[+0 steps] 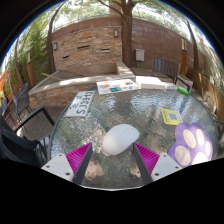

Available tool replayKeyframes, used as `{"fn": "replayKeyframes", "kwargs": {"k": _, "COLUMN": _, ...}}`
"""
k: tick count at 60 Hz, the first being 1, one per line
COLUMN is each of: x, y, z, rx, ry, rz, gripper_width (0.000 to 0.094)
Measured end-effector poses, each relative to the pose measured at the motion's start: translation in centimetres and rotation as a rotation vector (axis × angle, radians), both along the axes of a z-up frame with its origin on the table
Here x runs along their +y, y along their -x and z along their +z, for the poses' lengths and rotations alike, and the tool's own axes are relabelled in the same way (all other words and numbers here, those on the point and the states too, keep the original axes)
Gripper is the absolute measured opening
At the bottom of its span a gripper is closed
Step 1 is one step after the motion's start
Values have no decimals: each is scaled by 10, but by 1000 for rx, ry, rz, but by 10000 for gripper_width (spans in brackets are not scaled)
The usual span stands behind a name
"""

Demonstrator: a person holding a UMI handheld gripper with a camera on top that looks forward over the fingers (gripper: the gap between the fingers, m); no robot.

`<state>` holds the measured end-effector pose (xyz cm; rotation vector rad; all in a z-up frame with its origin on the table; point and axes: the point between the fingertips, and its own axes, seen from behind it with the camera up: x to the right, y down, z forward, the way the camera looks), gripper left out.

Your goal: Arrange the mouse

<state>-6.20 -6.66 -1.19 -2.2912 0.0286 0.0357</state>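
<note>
Here we are over the glass table [95,120], outdoors, brick wall and trees far behind. The gripper [114,160] hovers with its fingers spread wide, holding nothing, and the white mouse [120,137] lies flat on the glass just ahead of them, roughly centred in the gap, tilted toward the far right. This looks like the approach before the pick. To the right sits a purple paw-shaped mat [190,146], with a yellow-green square [171,117] beyond it; a printed card [82,102] lies far left. Next call: ease forward until the pads flank the mouse's sides, then close gently, since that smooth shell could slip.
</note>
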Motion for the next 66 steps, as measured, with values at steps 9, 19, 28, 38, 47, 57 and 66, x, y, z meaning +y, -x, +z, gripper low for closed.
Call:
{"fn": "replayKeyframes", "kwargs": {"k": 9, "x": 31, "y": 0, "z": -1, "rx": 3, "ry": 1, "rz": -13, "gripper_width": 827}}
{"fn": "replayKeyframes", "kwargs": {"k": 19, "x": 56, "y": -1, "z": 3, "rx": -27, "ry": 8, "rz": 2, "gripper_width": 686}}
{"fn": "replayKeyframes", "kwargs": {"k": 28, "x": 60, "y": 5, "z": -2, "rx": -65, "ry": -3, "rz": 44, "gripper_width": 480}}
{"fn": "replayKeyframes", "kwargs": {"k": 38, "x": 57, "y": 10, "z": -1, "rx": -57, "ry": 0, "rz": 133, "gripper_width": 371}}
{"fn": "replayKeyframes", "kwargs": {"k": 47, "x": 38, "y": 18, "z": 55, "rx": 24, "ry": -61, "rz": 226, "gripper_width": 352}}
{"fn": "replayKeyframes", "kwargs": {"k": 57, "x": 13, "y": -19, "z": 196, "rx": 147, "ry": -263, "rz": 267, "gripper_width": 351}}
{"fn": "replayKeyframes", "kwargs": {"k": 66, "x": 6, "y": -129, "z": 245, "rx": 121, "ry": -361, "rz": 192, "gripper_width": 351}}
